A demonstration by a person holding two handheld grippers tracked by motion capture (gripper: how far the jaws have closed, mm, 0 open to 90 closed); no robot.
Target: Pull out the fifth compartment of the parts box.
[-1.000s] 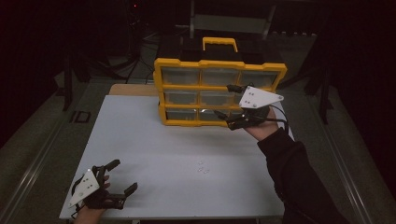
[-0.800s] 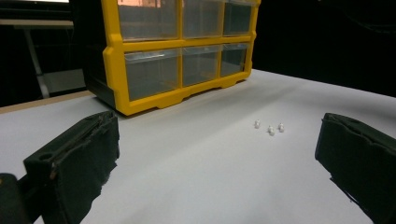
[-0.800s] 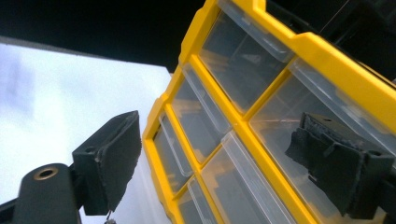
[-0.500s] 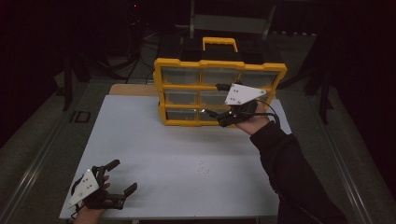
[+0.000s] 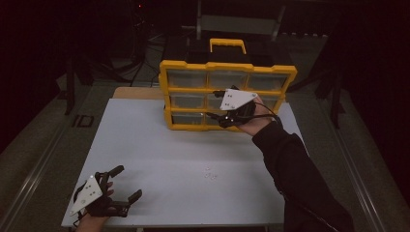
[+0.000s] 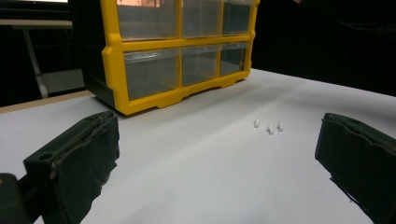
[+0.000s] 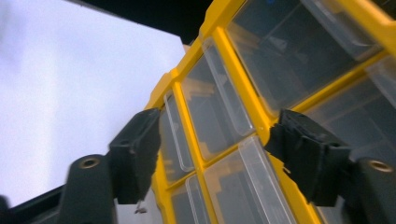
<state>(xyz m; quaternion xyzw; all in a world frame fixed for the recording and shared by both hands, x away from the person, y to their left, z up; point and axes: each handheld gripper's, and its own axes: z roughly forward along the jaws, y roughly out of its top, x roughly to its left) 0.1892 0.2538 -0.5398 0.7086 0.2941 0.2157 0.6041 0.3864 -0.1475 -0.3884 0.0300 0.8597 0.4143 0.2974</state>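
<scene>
- High view: the yellow drawer box (image 5: 227,94) is standing upright at the far side of the white counter (image 5: 159,159), with its drawer fronts facing the person and its long side running left to right, so the drawers are pulling out toward the person. The right claw (image 5: 218,104) is reaching level at the middle and lower rows of drawers, probably to take one drawer front. Its jaws have just been closing but are still apart, and I am not seeing anything pressed between them. The left claw (image 5: 126,184) is resting at the near left corner of the counter, well apart from the box, wide open and holding nothing; it seems to be waiting. Some small white pieces (image 5: 211,173) are lying loose near the middle of the counter.
- Left gripper view: the jaws are standing wide apart, pointing across the counter toward the small white pieces (image 6: 269,126) and the box (image 6: 177,56) behind them.
- Right gripper view: the camera is turning with the hand, so the box (image 7: 219,112) is looking tilted. The jaws are straddling a yellow divider and the clear drawer fronts (image 7: 224,98), very close, but whether the pads are touching I cannot tell.
</scene>
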